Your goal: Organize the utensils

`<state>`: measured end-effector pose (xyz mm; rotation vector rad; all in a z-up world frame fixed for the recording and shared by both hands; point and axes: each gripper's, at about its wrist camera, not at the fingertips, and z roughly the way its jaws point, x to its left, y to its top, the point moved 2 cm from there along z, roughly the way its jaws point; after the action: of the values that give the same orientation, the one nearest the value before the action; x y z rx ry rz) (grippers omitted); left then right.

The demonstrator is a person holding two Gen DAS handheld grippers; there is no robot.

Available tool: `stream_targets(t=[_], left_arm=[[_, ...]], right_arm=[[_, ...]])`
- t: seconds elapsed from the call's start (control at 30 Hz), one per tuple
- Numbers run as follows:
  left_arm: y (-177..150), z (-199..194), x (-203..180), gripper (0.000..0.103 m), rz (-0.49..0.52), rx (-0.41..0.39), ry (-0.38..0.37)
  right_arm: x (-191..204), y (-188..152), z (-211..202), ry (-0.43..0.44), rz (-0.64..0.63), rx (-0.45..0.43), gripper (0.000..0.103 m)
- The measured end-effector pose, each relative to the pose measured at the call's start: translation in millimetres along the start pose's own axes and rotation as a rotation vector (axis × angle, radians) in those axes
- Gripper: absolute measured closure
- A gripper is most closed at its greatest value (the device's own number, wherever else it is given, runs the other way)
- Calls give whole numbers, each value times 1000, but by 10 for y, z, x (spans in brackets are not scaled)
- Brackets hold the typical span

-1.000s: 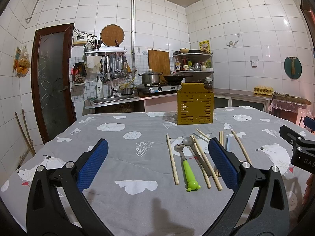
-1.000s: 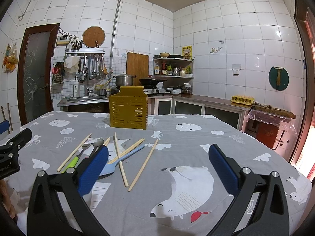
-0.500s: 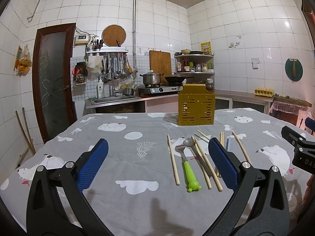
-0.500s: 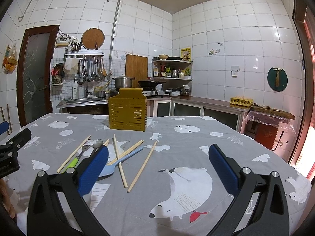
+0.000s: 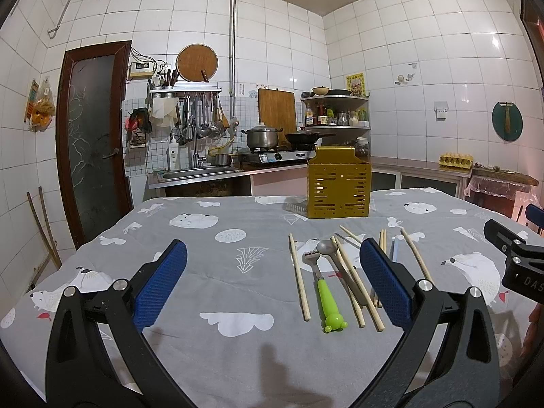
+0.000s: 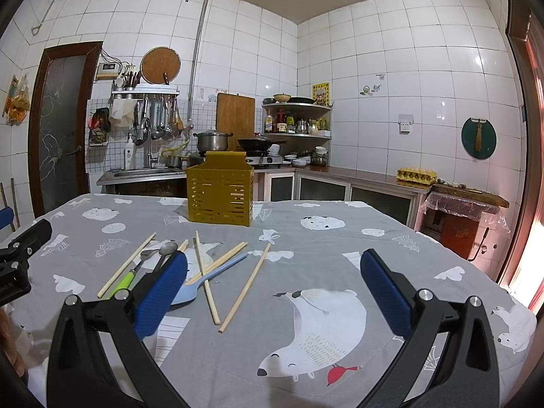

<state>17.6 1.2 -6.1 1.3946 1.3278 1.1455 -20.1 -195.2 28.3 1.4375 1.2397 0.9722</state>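
Left gripper [image 5: 272,280]: blue-padded fingers [image 5: 159,285] spread wide, holding nothing, poised above the tabletop [image 5: 204,292] covered in a grey cloth printed with white polar bears and clouds.

Right gripper [image 6: 272,284]: blue-padded fingers [image 6: 384,290] equally wide apart, empty.

Utensils, loose on the cloth, seen from the left wrist between the two fingers and nearer the right-hand one:
- single pale wooden chopstick [image 5: 299,277], lying lengthwise, furthest toward the left finger;
- fork with a lime-green plastic handle [image 5: 325,297], just beside it, tines pointing away;
- plain metal spoon [image 5: 335,265], bowl far from the fingers, touching the neighbouring sticks;
- several more wooden chopsticks [image 5: 357,289], crossed and overlapping, some partly hidden behind the right-hand finger.

Seen from the right wrist, the same cluster lies by the left-hand finger, with a light-blue plastic spoon [image 6: 204,280] under crossed sticks and one chopstick [image 6: 246,287] between the fingers.

Mustard-yellow perforated plastic utensil holder [image 5: 338,187]: upright, beyond the fingertips, well apart from the utensils.
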Motion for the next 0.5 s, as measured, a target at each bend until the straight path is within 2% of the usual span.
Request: stream_targets(t=[0.5], left_arm=[[-5,-2,-1,5,0,-1,0]], right_arm=[[5,9,0,0,-1,1,4]])
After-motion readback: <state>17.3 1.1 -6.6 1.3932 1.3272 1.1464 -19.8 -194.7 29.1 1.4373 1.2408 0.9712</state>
